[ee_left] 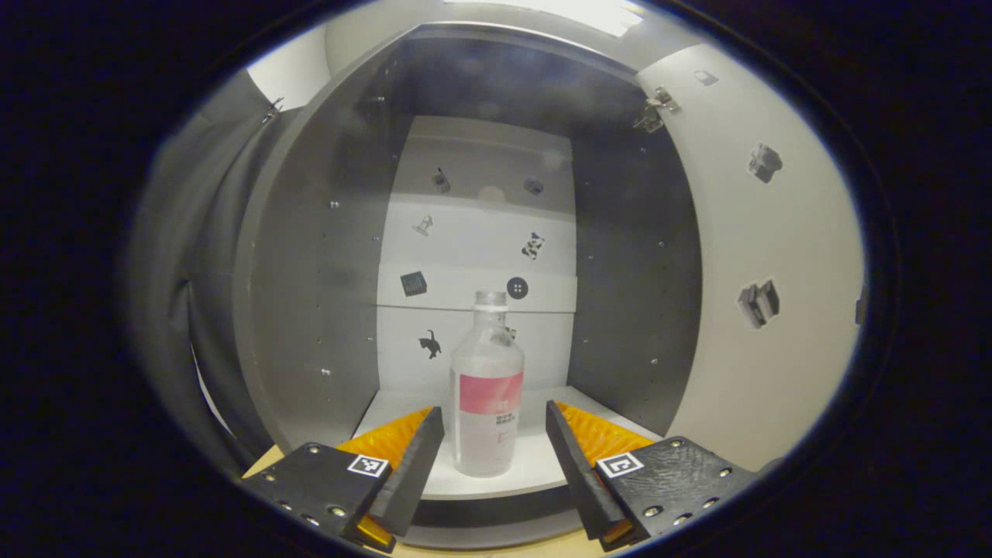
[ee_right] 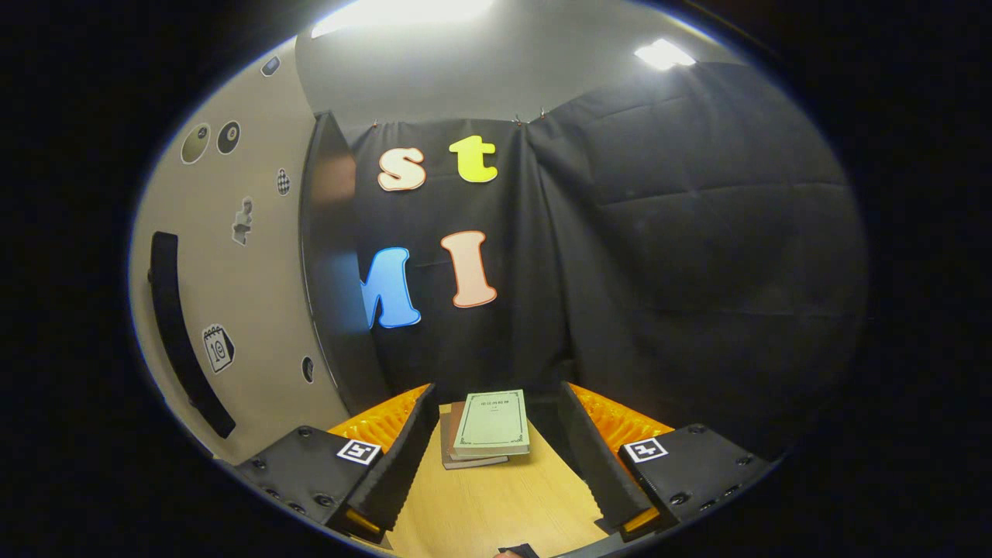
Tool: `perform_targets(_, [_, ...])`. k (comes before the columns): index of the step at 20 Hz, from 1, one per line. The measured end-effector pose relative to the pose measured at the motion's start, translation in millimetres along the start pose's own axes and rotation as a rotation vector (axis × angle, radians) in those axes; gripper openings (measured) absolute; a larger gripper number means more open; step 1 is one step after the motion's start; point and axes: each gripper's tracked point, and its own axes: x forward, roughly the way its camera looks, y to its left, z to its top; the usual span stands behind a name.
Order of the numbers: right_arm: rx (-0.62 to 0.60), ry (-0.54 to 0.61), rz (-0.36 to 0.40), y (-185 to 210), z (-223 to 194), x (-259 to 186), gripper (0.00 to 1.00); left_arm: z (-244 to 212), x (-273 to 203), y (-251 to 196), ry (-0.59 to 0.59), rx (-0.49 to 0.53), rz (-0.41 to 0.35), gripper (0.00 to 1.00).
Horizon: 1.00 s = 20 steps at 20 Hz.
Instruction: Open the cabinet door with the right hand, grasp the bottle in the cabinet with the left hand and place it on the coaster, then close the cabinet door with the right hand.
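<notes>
A clear bottle with a pink label stands upright on the white floor of the open cabinet, near its front edge. My left gripper is open, with one finger on each side of the bottle's lower half and a gap on both sides. The cabinet door is swung open on the right in the left gripper view. In the right gripper view the same door stands at the left, showing its dark handle. My right gripper is open and holds nothing, apart from the door.
A stack of books lies on the wooden table ahead of the right gripper. The cabinet's grey side walls flank the bottle closely. Small stickers dot the cabinet's white back panel and the door.
</notes>
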Motion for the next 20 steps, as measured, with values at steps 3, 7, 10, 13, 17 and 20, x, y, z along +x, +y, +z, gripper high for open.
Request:
perform_targets(3, [0.018, 0.017, -0.046, -2.1, -6.2, 5.9, 0.99, -14.6, 24.4, -0.2, 0.029, 0.016, -0.014, 0.82])
perform_targets(7, [0.064, 0.035, -0.068, -0.4, -12.0, 14.7, 0.98, -19.8, 43.7, 5.1, 0.021, 0.036, 0.006, 0.82])
perform_targets(10, [0.071, 0.046, -0.054, 1.8, -13.1, 21.6, 0.98, -13.7, 42.6, 9.6, -0.008, 0.034, 0.035, 0.82])
perform_targets(13, [0.029, 0.027, -0.049, -0.9, -7.0, 26.7, 0.98, -6.3, 29.5, 12.0, -0.023, 0.017, 0.052, 0.74])
perform_targets(17, [0.014, 0.03, 0.005, -0.4, -4.1, 35.8, 0.98, 15.7, -4.9, 19.9, -0.081, 0.023, 0.096, 0.73])
perform_targets(20, [0.03, 0.04, 0.054, 1.9, -6.2, 44.7, 0.98, 32.2, -37.7, 27.3, -0.122, 0.043, 0.135, 0.74])
